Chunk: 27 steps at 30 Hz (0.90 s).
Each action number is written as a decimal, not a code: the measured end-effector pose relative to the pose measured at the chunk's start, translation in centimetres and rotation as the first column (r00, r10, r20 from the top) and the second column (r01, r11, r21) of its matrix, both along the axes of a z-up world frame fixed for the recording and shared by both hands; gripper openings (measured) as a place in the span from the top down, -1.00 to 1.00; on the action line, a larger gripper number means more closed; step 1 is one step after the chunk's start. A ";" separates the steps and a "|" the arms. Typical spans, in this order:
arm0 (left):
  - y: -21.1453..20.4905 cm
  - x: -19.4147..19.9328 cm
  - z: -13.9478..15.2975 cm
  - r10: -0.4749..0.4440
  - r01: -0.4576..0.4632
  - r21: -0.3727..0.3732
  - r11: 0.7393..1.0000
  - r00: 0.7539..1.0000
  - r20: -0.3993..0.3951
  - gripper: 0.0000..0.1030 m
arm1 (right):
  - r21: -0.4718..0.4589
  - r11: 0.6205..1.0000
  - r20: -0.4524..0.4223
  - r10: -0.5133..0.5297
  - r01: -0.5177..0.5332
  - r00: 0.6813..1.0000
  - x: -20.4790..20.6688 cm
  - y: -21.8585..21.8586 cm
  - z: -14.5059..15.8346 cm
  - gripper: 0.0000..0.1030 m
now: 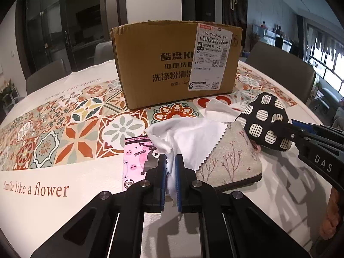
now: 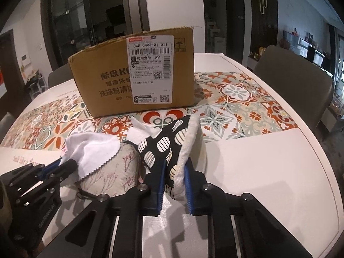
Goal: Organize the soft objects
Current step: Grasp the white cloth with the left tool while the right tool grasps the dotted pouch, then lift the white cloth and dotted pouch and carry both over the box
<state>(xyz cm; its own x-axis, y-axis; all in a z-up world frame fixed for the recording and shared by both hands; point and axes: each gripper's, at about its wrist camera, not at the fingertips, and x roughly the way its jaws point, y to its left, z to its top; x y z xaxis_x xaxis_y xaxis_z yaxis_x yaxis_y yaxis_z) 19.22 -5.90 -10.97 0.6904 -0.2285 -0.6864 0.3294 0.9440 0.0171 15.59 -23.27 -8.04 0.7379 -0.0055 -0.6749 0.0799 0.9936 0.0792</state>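
Box (image 1: pixel 172 64): brown cardboard, far centre on the surface, top flaps torn and open; printed Chinese lines with "KU" partly covered by a white shipping label.
Label (image 2: pixel 151 68): reads "340 C403-01 011" and "A9", with barcodes and QR codes; an umbrella mark sits on the cardboard to its right.
Surface (image 2: pixel 258 172): round and white, with a band of orange, grey and green tile patterns across the middle.
Writing on surface (image 1: pixel 36 189): "Smile like a flower" near left; the same line upside down at far left.
Left gripper (image 1: pixel 171 163): jaws clamped on the near edge of a white cloth (image 1: pixel 189 137) with a zigzag-cut edge.
White cloth: bunched, draped over a beige pouch (image 1: pixel 232 161) printed with thin twigs, and over a pink packet (image 1: pixel 137 161).
Pink packet: cartoon figure, word "Kuromi" upside down; near centre, left of the pouch.
Right gripper (image 2: pixel 175 172): jaws clamped on a black pouch (image 2: pixel 163 148) with white striped ovals, held on edge, just right of the beige pouch.
Gripper marks: "DAS" on the right one as the left view shows it; "CanRobot.AI" on the left one in the right view.
Tissue (image 2: pixel 139 131): crumpled white piece between pouches and box.
Open room: bare white surface at near right and near left; the rim curves round at right, with a grey chair (image 2: pixel 294 79) beyond it.
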 end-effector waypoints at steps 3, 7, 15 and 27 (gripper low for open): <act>0.2 -0.3 0.6 0.000 0.000 -0.023 1.000 1.000 0.015 0.82 | -0.005 1.000 0.016 0.004 -0.004 1.000 -0.3 0.2 0.5 0.72; 0.3 -0.8 1.6 0.000 0.002 -0.036 0.999 0.999 0.047 0.82 | -0.004 1.000 0.038 0.003 -0.002 0.999 -0.8 0.2 1.2 0.73; 0.6 -1.7 3.9 0.003 0.004 -0.068 0.998 0.995 0.103 0.82 | -0.014 1.000 0.098 -0.002 0.004 0.995 -1.8 0.4 3.2 0.74; 1.5 -3.5 7.8 0.016 0.008 -0.116 0.993 0.979 0.205 0.82 | -0.025 1.000 0.193 0.010 -0.005 0.981 -3.3 1.0 6.4 0.74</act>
